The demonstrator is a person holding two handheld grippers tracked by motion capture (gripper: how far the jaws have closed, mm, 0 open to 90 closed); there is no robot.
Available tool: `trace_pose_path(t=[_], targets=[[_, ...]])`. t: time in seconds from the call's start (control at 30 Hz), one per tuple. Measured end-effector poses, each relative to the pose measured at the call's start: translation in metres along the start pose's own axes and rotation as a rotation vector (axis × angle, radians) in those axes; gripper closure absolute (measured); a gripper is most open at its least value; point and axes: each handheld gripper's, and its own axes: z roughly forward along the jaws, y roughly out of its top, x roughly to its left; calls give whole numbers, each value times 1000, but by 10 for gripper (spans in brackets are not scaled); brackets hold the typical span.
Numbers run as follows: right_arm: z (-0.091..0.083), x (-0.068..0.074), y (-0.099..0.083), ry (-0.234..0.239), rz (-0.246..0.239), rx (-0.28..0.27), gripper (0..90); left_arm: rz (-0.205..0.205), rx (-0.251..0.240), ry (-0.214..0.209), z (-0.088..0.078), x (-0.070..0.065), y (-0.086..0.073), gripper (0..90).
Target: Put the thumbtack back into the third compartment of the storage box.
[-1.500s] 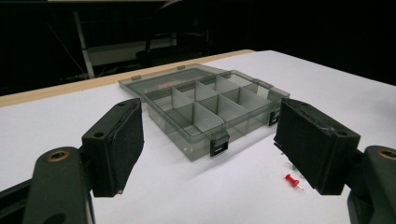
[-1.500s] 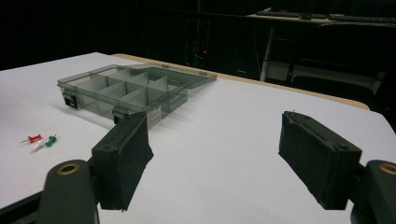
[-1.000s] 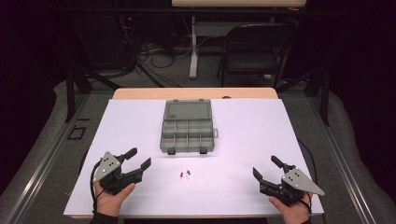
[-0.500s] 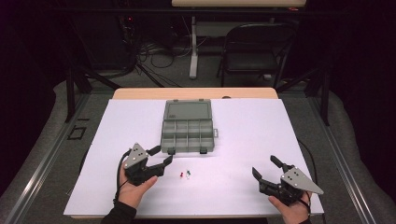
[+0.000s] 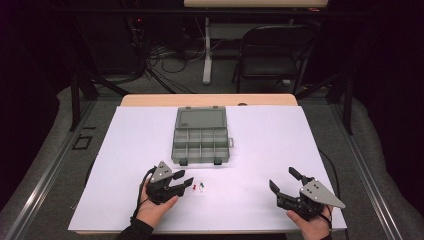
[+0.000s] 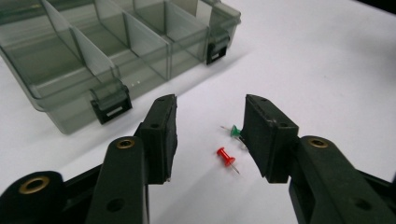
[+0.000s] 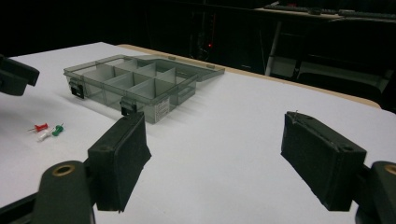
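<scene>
A red pushpin [image 6: 226,156] lies on the white table between the jaws of my left gripper [image 6: 210,109], touching neither pad. A green pushpin [image 6: 236,130] sits right against the right-hand jaw and is partly hidden by it. The left jaws have just been closing and stand half apart, still open. In the high view the left gripper [image 5: 187,180] points right at the pins [image 5: 196,187], in front of the open grey compartment box [image 5: 201,145]. My right gripper [image 5: 282,179] rests near the front right, open and empty [image 7: 217,126]. From there the red [image 7: 41,126], white [image 7: 45,135] and green [image 7: 58,130] pins lie far left.
The box's lid [image 5: 201,118] lies flat behind its compartments. A white sheet [image 5: 270,145] covers the table, with a wooden edge [image 5: 210,100] at the back. A black chair [image 5: 272,55] and cables stand on the floor beyond.
My left gripper has moved right and slightly down to the pushpins, and its jaws have narrowed around the red one. The right gripper has stayed still.
</scene>
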Motion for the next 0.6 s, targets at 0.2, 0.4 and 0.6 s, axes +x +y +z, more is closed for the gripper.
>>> trace_pose_path(t=[0.2,0.4,0.6], targets=[[1,-1,-2,3,3,6,219,0,70,1,12,-5,-3,635],[2,-2,-2,4,7,10,218,3,109,6,19,-7,-7,666],[1,-2,-2,3,11,7,219,8,119,-9,21,-11,-8,687]])
